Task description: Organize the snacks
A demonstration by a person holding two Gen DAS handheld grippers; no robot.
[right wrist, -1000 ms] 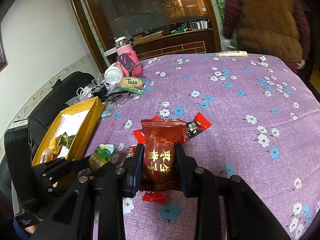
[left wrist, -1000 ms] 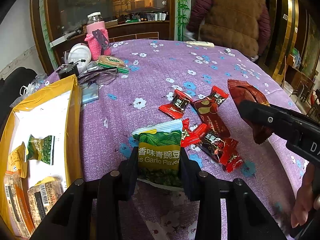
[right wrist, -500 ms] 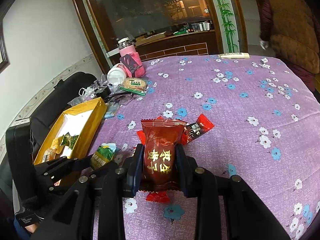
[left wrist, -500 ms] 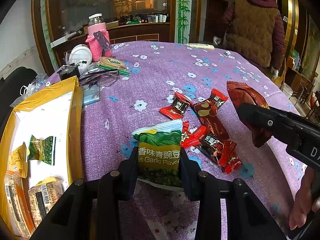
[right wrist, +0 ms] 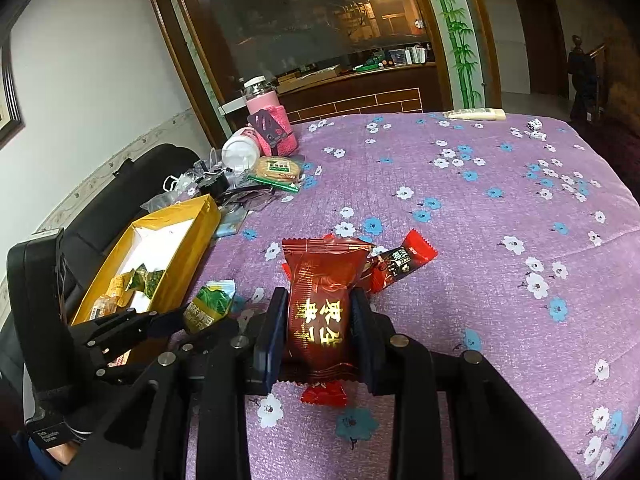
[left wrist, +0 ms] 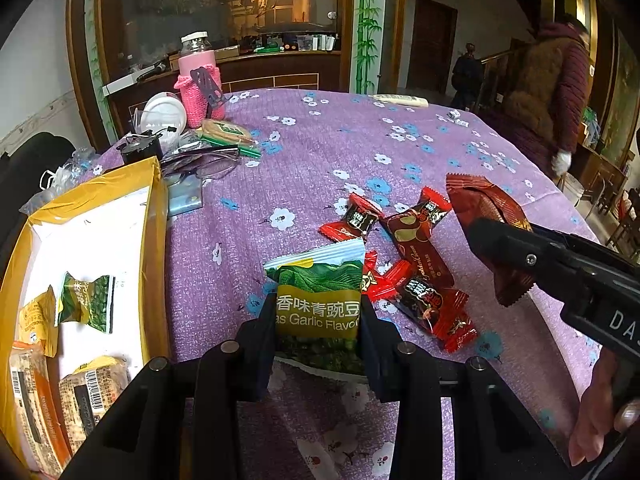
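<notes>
- So far, the yellow box point(left wrist: 156, 240) at the left edge of the table point(left wrist: 320, 152) holds a few snacks: a small green packet point(left wrist: 86, 300), a yellow packet point(left wrist: 36, 320) and two wrapped bars point(left wrist: 86, 390) at its near end.
- Much of the box's white floor is bare, so by my judgement there is room for the rest.
- Right now the left gripper point(left wrist: 318, 328) pinches a green pea packet point(left wrist: 320, 292) between its jaws, lifted just above the cloth near the box's right wall.
- Meanwhile the right gripper point(right wrist: 320, 320) has its jaws clamped on a dark red packet point(right wrist: 322, 300), held upright above the loose pile.
- Neither held packet is in the box yet; both need carrying over to the left and dropping in.
- Left on the cloth are about four red-wrapped sweets point(left wrist: 424, 304) in a small cluster between the two grippers.
- Further back, a cracker packet point(right wrist: 278, 168) lies beside a pink bottle point(right wrist: 266, 120) and other clutter; whether it counts as a snack to sort I cannot tell.
- Overall the job looks roughly half done, as a judgement: some packed, two in hand, some waiting.
</notes>
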